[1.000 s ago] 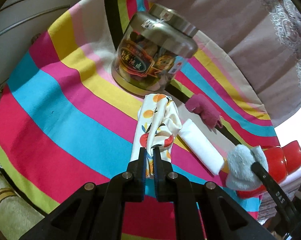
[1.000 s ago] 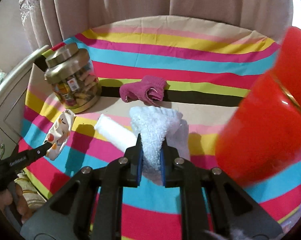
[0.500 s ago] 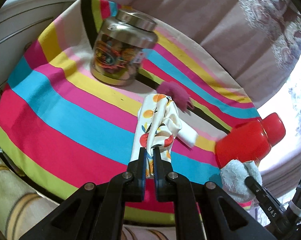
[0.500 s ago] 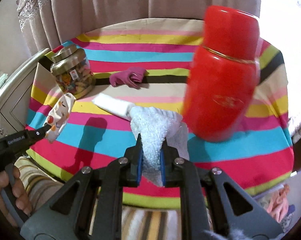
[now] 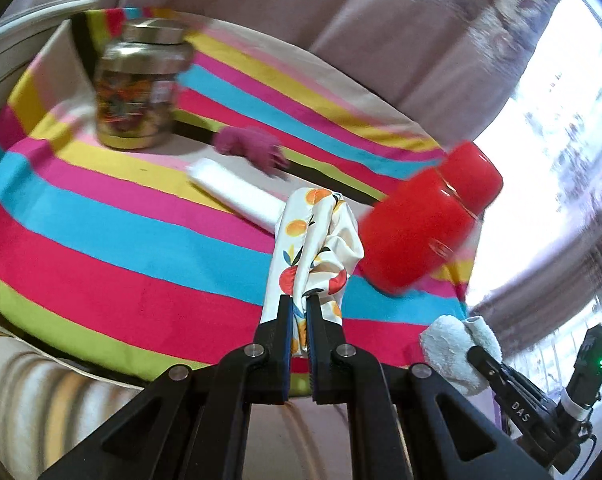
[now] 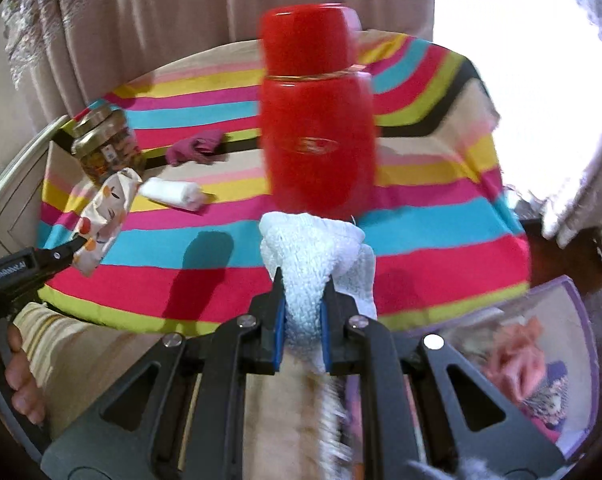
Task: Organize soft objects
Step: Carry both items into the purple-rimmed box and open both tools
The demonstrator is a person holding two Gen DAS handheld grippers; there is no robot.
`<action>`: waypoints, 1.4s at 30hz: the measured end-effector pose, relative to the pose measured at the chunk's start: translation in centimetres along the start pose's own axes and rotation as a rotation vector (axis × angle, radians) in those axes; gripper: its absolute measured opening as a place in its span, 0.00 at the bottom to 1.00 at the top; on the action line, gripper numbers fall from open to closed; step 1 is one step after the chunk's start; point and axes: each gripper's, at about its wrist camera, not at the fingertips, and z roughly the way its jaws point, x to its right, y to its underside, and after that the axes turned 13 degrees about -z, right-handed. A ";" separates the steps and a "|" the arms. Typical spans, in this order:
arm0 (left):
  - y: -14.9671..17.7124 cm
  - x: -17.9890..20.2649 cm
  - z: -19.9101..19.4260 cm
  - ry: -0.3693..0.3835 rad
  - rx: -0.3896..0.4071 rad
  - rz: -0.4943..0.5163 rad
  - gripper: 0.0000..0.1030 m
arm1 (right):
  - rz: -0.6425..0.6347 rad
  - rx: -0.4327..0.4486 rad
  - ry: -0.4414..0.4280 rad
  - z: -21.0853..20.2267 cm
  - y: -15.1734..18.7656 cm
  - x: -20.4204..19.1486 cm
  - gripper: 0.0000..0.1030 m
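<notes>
Both claws loaded, held above the near edge of the striped-cloth table (image 6: 205,264).
The left claw (image 5: 299,304) pinches a cream fruit-print cloth (image 5: 313,248) — the right claw (image 6: 303,280) pinches a white knitted towel (image 6: 309,256).

My left gripper (image 5: 299,300) points down and forward, jaws clamped tight on what it carries; my right gripper (image 6: 304,284) angles down likewise, jaws pinched narrow on its load; bare fingers (image 6: 19,364) wrap the left handle at nine o'clock.
</notes>
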 end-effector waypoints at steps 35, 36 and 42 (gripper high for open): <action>18.2 27.5 8.1 0.306 -0.348 0.777 0.08 | 0.328 -0.125 0.290 -8.5 13.0 18.7 0.17; 18.7 27.9 8.6 0.307 -0.361 0.790 0.10 | 0.332 -0.129 0.288 -8.4 13.1 18.8 0.18; 19.5 27.6 12.1 0.197 -0.431 0.800 0.15 | 0.339 -0.139 0.262 -8.0 13.3 18.8 0.49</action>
